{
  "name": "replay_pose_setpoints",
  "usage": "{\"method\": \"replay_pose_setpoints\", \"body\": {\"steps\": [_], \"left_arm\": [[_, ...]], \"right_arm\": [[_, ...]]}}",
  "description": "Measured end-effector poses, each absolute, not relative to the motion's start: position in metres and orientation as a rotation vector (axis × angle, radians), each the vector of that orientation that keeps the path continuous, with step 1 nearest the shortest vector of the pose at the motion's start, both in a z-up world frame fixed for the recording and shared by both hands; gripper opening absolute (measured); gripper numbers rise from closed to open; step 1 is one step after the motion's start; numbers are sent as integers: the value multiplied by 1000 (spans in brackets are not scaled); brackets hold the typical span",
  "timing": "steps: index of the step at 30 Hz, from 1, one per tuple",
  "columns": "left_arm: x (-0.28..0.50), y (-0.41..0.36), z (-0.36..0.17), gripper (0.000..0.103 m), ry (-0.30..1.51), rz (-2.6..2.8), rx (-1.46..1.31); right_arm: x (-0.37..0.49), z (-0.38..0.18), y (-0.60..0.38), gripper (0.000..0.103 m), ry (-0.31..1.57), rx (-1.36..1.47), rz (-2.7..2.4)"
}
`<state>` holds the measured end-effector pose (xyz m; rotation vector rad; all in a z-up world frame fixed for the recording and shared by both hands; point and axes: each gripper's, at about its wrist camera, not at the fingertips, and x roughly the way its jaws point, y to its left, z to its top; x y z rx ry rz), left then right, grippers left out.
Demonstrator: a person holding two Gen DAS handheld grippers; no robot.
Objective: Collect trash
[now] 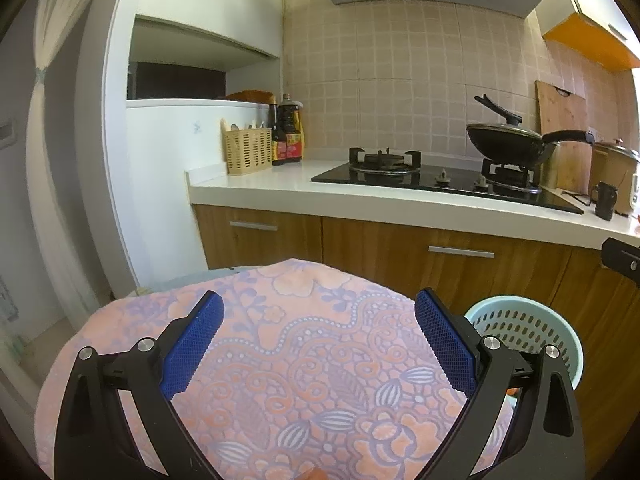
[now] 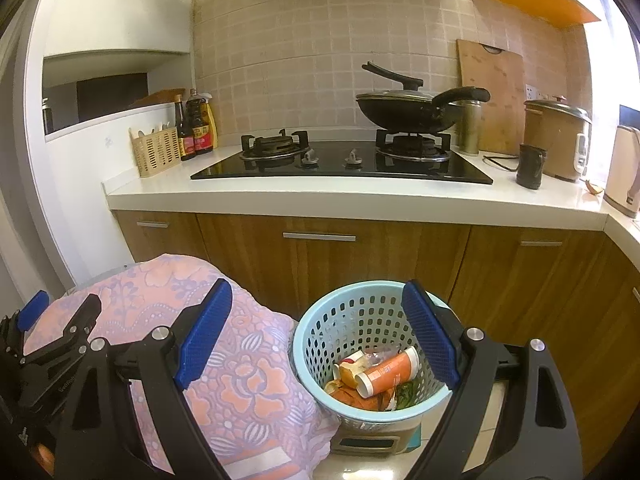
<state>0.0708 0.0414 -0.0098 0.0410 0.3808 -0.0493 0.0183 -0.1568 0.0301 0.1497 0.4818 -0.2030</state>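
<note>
- White countertop (image 2: 360,196): black glass hob (image 2: 340,166) set into it, lidded wok (image 2: 404,110) on the right burner.
- Left end: cream utensil caddy (image 2: 154,152), sauce bottles (image 2: 196,128) just beside it.
- Right end: dark mug (image 2: 530,166), rice cooker (image 2: 556,140), kettle (image 2: 626,170); cutting board (image 2: 494,96) leaning on the tiles.
- Low surface under floral cloth (image 2: 224,360): nothing lying on it.
- Light blue basket (image 2: 320,320) beside the cloth, resting on a boxy object (image 2: 372,442); scraps and an orange tube (image 2: 386,372) inside.
</note>
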Motion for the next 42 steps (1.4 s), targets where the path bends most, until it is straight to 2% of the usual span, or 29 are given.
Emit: {"method": "replay_pose_setpoints", "body": {"steps": [42], "left_arm": [[67, 40, -8, 95, 371, -38, 50]], "right_arm": [[19, 23, -156, 83, 501, 148, -209]]}}
